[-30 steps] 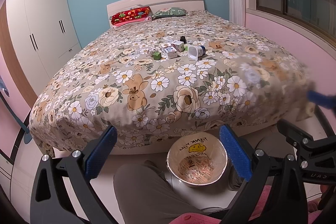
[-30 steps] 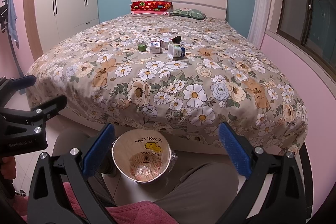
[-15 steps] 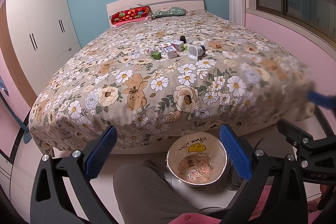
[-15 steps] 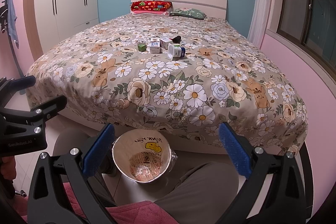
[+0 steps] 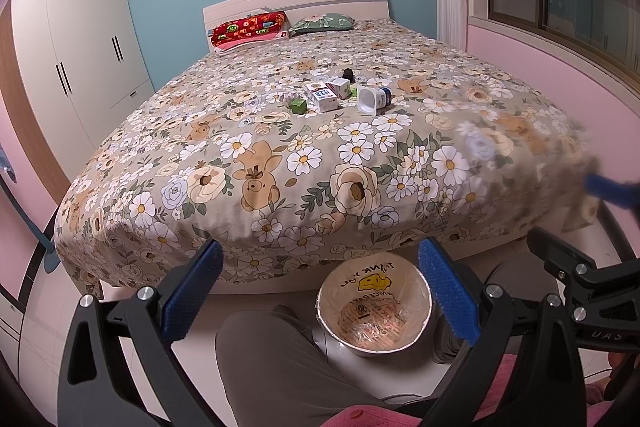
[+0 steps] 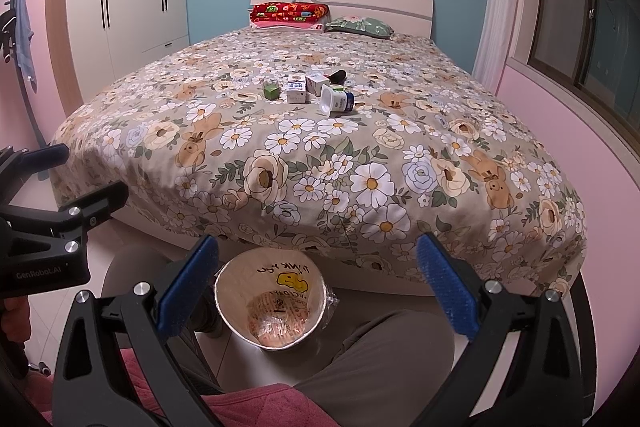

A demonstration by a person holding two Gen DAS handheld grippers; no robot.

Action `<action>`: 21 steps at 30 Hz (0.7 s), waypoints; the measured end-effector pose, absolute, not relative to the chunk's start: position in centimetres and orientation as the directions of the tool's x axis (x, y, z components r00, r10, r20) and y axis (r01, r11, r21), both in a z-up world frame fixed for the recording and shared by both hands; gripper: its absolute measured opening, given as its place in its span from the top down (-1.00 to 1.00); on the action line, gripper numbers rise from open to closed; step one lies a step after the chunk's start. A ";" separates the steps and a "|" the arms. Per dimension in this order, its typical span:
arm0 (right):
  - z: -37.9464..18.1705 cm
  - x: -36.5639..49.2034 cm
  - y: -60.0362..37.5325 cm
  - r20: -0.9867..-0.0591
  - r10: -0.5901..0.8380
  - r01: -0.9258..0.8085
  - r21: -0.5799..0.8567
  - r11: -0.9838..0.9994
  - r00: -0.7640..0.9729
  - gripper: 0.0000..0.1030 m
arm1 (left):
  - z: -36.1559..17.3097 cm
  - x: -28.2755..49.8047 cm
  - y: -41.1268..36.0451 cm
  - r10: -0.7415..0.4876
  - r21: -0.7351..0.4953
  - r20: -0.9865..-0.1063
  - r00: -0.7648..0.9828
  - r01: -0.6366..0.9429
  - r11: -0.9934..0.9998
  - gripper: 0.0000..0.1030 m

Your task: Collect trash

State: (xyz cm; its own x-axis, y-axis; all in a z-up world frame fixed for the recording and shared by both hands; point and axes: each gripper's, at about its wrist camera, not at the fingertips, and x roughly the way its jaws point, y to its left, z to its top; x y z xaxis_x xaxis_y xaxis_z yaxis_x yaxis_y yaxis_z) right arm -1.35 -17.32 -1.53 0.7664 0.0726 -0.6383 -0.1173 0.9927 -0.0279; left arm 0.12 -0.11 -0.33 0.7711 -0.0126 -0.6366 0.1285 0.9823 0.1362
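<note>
left gripper spread, empty | right gripper spread, empty | bin on floor at bed foot edge | yogurt cup, cartons mid-bed

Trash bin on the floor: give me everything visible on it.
The trash bin is a small round pail with a shiny metallic-looking rim, lined with a pale plastic bag printed with a yellow smiley blob and black lettering. It stands upright and open on the light floor just past the foot of the bed, between the person's knees. Crinkled reddish printed plastic shows at the bottom; whether that is trash or the bag itself is unclear. Bag plastic bunches out at one side. Neither gripper touches it.
</note>
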 end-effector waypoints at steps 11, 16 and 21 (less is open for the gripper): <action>-2.2 -0.8 -17.0 -0.662 0.077 -0.131 -0.033 0.991 0.746 -0.88 | -1.1 0.4 -0.5 -0.018 0.127 -0.666 0.746 0.137 0.982 -0.93; -2.6 -0.4 -16.8 -0.672 0.085 -0.146 -0.034 0.989 0.736 -0.88 | -1.3 1.0 -0.2 -0.021 0.119 -0.677 0.736 0.138 0.983 -0.93; -3.0 1.3 -17.3 -0.683 0.093 -0.150 -0.025 0.988 0.724 -0.88 | -1.8 3.0 0.1 -0.040 0.092 -0.704 0.709 0.148 0.985 -0.93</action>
State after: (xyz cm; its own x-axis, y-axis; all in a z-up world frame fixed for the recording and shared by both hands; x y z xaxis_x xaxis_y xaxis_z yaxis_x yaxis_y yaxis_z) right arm 1.30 -17.30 -3.00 0.7241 0.0926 -0.6835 -0.1497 0.9884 -0.0248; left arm 3.00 0.07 -1.84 0.7090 -0.0404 -0.7040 0.1476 0.9847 0.0921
